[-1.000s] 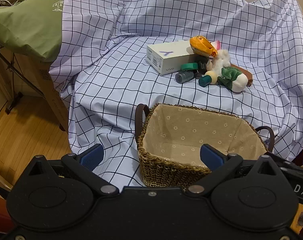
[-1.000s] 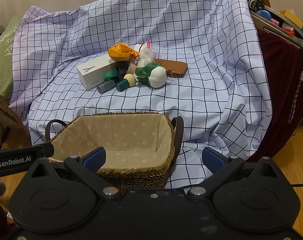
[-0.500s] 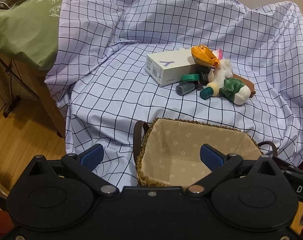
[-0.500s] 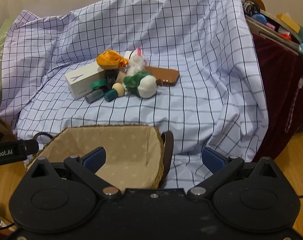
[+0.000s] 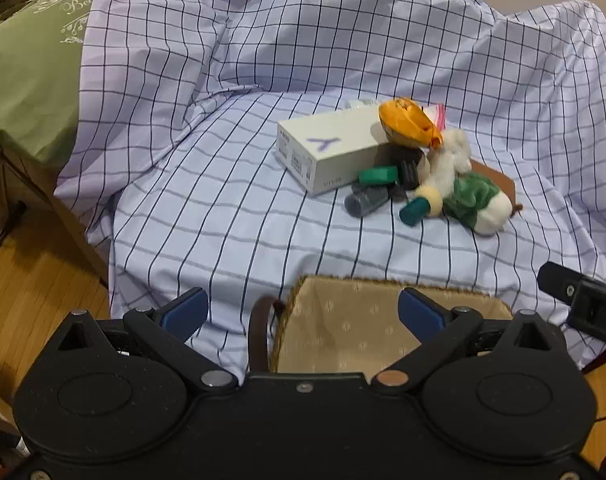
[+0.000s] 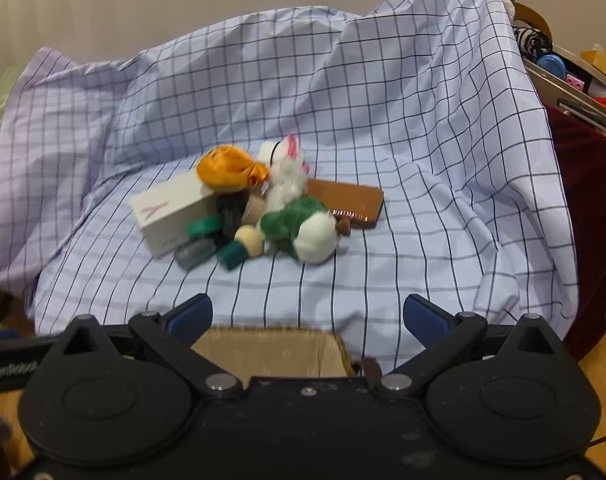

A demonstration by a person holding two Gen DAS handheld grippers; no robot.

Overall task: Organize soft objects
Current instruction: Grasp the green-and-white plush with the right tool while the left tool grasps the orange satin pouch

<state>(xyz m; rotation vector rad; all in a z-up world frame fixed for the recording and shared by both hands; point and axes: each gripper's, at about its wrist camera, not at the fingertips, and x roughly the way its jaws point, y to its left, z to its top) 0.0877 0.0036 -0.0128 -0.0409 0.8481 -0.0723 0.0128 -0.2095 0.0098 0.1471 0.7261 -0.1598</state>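
Fingers [image 6: 191, 316] well short of green plush [image 6: 299, 226]

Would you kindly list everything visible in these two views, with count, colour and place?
Sheet: 1, lilac checked, draped over the furniture.
Basket: 1, wicker with beige lining, front, empty.
Box: 1, white, pile's left.
Pouch: 1, orange, on the box's end.
Plush toys: 2, white and green-white, pile's right.
Cylinders: several, green, grey, black, mid-pile.
Case: 1, brown, behind the toys.
Pillow: 1, green, far left.
Left claw: open.
Right claw: open.
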